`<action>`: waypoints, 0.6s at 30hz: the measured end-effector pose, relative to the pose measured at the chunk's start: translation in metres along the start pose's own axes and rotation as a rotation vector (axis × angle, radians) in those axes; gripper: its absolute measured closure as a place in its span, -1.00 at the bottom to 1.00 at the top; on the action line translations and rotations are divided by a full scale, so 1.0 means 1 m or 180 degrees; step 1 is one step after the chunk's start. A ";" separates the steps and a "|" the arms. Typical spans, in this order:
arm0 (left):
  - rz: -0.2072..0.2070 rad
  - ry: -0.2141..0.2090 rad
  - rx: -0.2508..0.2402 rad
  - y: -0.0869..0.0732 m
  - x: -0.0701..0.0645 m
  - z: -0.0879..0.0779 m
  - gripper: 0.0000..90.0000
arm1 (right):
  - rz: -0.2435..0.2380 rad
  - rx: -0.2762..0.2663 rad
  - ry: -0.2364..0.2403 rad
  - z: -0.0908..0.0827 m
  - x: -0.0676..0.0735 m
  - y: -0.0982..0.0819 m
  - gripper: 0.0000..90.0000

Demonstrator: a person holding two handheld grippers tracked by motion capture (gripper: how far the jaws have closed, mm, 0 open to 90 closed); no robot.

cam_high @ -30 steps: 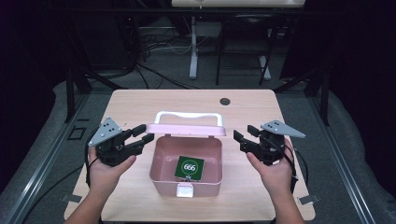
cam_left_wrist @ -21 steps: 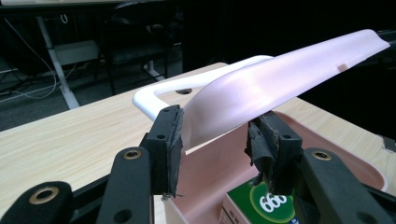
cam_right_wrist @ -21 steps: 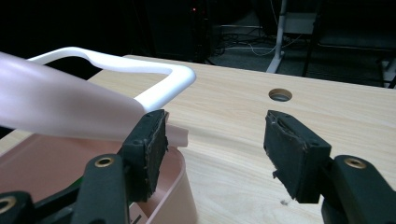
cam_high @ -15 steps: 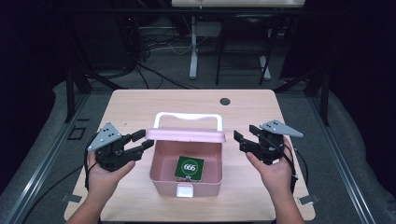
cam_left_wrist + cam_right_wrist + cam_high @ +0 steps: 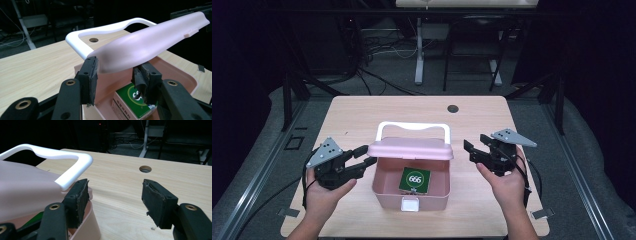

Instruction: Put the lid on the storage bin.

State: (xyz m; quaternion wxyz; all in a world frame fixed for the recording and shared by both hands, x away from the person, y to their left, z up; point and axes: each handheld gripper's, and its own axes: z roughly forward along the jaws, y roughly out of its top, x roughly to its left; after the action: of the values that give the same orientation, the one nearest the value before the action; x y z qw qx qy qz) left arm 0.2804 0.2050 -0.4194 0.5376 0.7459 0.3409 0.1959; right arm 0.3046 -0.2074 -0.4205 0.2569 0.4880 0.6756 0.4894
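A pink box (image 5: 387, 197) stands on the table near its front, with a green "666" carton (image 5: 414, 180) inside. Its pink lid (image 5: 409, 148) with a white handle (image 5: 412, 125) hangs half lowered over the opening. My left gripper (image 5: 364, 156) is at the lid's left end. In the left gripper view the lid (image 5: 150, 42) lies between the pads (image 5: 92, 72), which touch it; the jaws have just been opening a little. My right gripper (image 5: 474, 150) is open beside the lid's right end with nothing between its jaws, which have just been opening wider.
The light wooden table (image 5: 362, 115) has a round cable hole (image 5: 453, 108) at the back right. A white latch (image 5: 410, 204) sits on the box's front wall. Dark floor, cables and stand legs lie beyond the far edge.
The lid has tipped slightly lower over the box. My left gripper has sunk a little with it. The right gripper stays in place with its jaws a bit wider.
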 end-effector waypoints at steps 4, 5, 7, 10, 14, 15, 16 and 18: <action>0.0012 -0.0016 0.0023 -0.003 -0.001 -0.001 0.22 | -0.0006 -0.0037 -0.0041 0.000 -0.001 0.000 -0.16; 0.0017 -0.0015 0.0015 -0.004 -0.001 -0.001 0.22 | 0.0001 -0.0051 -0.0044 -0.001 -0.001 -0.001 -0.15; 0.0018 -0.0020 0.0044 -0.005 -0.002 -0.001 0.22 | -0.0021 -0.0057 -0.0064 -0.001 -0.001 -0.001 -0.11; 0.0021 -0.0023 0.0041 -0.007 -0.003 -0.001 0.22 | -0.0074 -0.0057 -0.0098 0.000 -0.002 -0.001 -0.08; 0.0018 -0.0032 0.0044 -0.009 -0.004 -0.001 0.22 | -0.0092 -0.0014 -0.0125 0.001 -0.003 -0.002 -0.08; 0.0013 -0.0040 0.0042 -0.011 -0.004 -0.001 0.22 | -0.0098 -0.0002 -0.0134 0.002 -0.004 -0.003 -0.09; 0.0013 -0.0040 0.0042 -0.011 -0.004 -0.001 0.22 | -0.0088 0.0005 -0.0131 0.003 -0.004 -0.003 -0.09; 0.0029 -0.0056 0.0059 -0.013 -0.005 -0.002 0.22 | -0.0083 0.0009 -0.0132 0.003 -0.004 -0.004 -0.09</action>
State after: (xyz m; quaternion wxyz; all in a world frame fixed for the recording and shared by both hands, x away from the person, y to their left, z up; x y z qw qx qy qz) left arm 0.2721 0.2054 -0.4307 0.5328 0.7541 0.3345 0.1886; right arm 0.3073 -0.2105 -0.4254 0.2765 0.4895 0.6771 0.4748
